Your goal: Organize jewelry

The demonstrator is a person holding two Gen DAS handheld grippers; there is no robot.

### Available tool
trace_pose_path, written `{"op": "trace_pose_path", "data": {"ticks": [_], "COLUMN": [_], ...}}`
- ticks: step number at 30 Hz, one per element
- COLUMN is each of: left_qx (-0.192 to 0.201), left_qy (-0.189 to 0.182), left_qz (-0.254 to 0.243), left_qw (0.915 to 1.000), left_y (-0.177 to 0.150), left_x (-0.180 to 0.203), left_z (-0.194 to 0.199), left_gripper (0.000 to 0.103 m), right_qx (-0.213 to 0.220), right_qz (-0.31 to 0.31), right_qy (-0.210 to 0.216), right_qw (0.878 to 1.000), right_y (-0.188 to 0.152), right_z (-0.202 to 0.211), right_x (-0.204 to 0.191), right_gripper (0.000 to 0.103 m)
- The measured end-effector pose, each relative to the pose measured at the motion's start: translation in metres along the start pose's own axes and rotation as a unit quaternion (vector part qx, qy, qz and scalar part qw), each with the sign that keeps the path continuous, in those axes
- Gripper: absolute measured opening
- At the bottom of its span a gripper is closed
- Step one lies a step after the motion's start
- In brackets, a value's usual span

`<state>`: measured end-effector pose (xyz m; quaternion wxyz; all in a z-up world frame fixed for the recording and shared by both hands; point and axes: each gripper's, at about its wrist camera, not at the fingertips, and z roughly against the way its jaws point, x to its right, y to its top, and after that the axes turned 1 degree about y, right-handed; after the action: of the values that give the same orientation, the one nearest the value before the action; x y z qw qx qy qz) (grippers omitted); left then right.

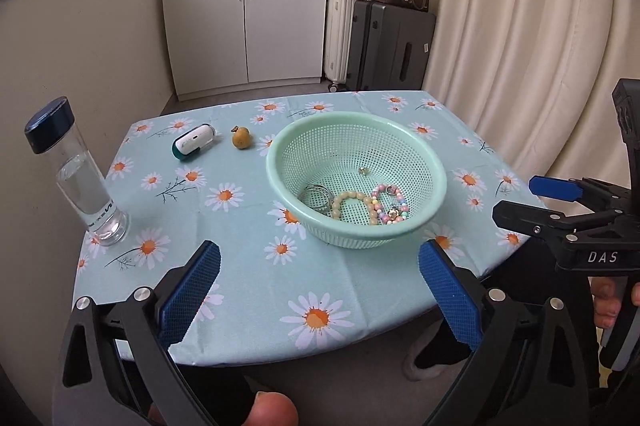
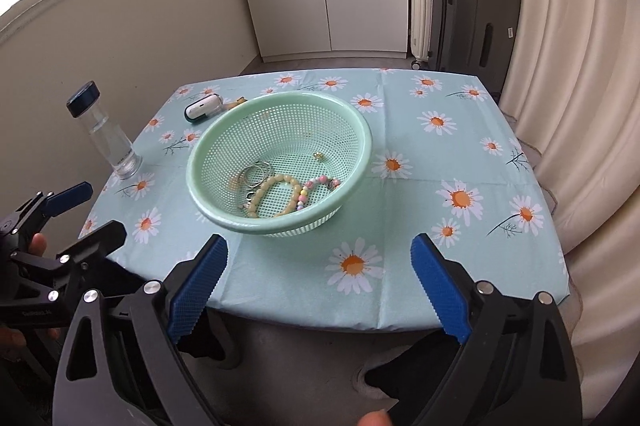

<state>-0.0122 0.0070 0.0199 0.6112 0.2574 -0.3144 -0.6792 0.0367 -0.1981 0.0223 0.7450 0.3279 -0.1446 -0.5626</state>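
**Jewelry in the basket, both tongs wide**

Daisy-print tablecloth covers a small table, pale curtain to the right, white cabinet behind. Centre frame sits the mint perforated plastic basket, round and shallow; inside lie metal rings, a cream bead bracelet and a pastel bead bracelet, clustered at its near wall. Upper left: a glass bottle with dark cap, a white case, a small yellowish fruit. Left gripper spread, nothing between its blue ribbed pads. Right gripper likewise splayed and bare, over the table's near edge. Open cloth ahead.
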Motion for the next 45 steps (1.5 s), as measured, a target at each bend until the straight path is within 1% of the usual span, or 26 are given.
{"op": "trace_pose_path", "data": {"ticks": [2,4,7,11,16,20,26,29,33,45], "left_qx": [0.001,0.002,0.005,0.006,0.006,0.006,0.001,0.007,0.0,-0.002], "left_qy": [0.005,0.011,0.021,0.022,0.039,0.044,0.034,0.036,0.033,0.027], "left_qz": [0.001,0.005,0.015,0.029,0.022,0.017,0.021,0.029,0.019,0.01], "left_qw": [1.0,0.9999,0.9997,0.9993,0.999,0.9989,0.9992,0.9989,0.9993,0.9996], "left_y": [-0.002,-0.002,0.0,0.001,0.002,0.001,0.0,-0.003,-0.006,-0.005], "left_x": [0.004,0.004,-0.001,-0.008,-0.01,-0.011,-0.01,-0.009,-0.006,-0.002], "left_z": [0.005,0.007,0.009,0.009,0.008,0.009,0.007,0.007,0.005,0.005], "left_gripper": [0.097,0.097,0.097,0.097,0.097,0.097,0.097,0.097,0.097,0.097], "right_qx": [-0.003,0.004,0.007,0.003,0.0,-0.001,-0.002,0.003,0.017,0.012], "right_qz": [0.004,0.012,0.023,0.032,0.043,0.043,0.047,0.047,0.05,0.037], "right_qy": [-0.006,-0.015,-0.024,-0.008,-0.009,-0.011,-0.015,-0.02,-0.027,-0.034], "right_qw": [1.0,1.0,0.999,0.999,0.999,0.999,0.999,0.999,0.998,0.999], "right_y": [-0.002,-0.003,-0.001,-0.002,-0.003,-0.004,-0.005,-0.006,-0.007,-0.007], "right_z": [0.007,0.012,0.014,0.014,0.013,0.012,0.013,0.014,0.018,0.017], "right_x": [-0.005,-0.01,-0.014,-0.018,-0.024,-0.024,-0.026,-0.026,-0.028,-0.026], "right_gripper": [0.092,0.092,0.093,0.093,0.093,0.093,0.093,0.093,0.093,0.093]}}
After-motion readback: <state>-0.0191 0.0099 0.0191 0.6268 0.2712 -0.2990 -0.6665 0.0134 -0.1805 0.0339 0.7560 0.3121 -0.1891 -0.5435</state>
